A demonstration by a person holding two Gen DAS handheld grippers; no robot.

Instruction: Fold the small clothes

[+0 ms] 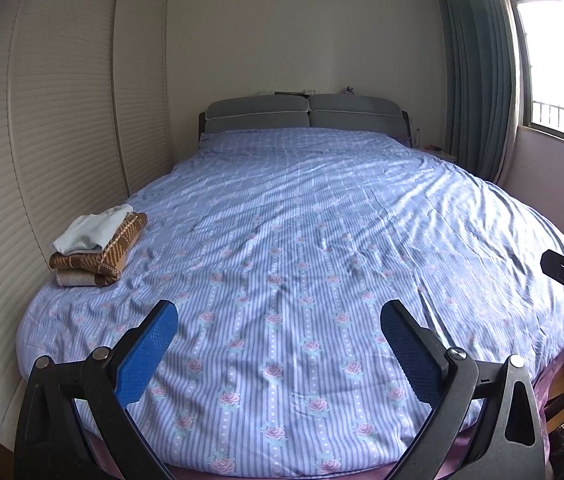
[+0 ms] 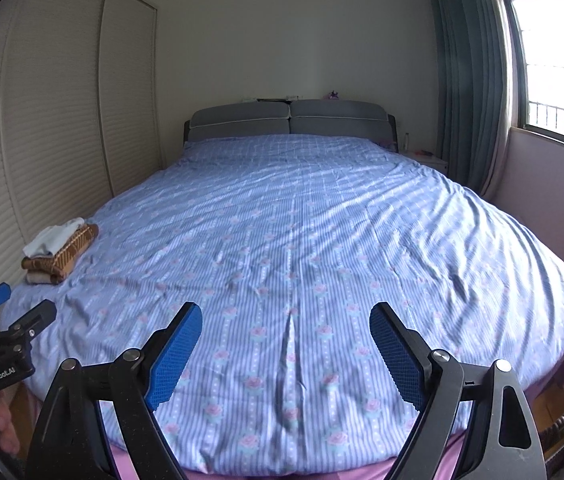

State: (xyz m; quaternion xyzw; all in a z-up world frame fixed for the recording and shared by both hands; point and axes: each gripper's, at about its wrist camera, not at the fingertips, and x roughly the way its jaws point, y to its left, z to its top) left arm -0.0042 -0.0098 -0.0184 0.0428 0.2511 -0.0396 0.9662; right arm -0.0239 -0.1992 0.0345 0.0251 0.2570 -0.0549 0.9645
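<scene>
Blue striped bedding (image 1: 301,240) fills our view, and on its left edge sits the stack of folded clothes (image 1: 98,246), beside the louvred wardrobe (image 1: 42,120). We see no unfolded garment. Our left gripper (image 1: 280,334) and right gripper (image 2: 285,332) hover over the foot of the bed, jaws spread wide, holding nothing. We judge we should square the pile, pinching edges lightly.

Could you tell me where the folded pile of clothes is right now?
The folded pile of clothes sits on the bed's left edge, beside the wardrobe doors.
</scene>
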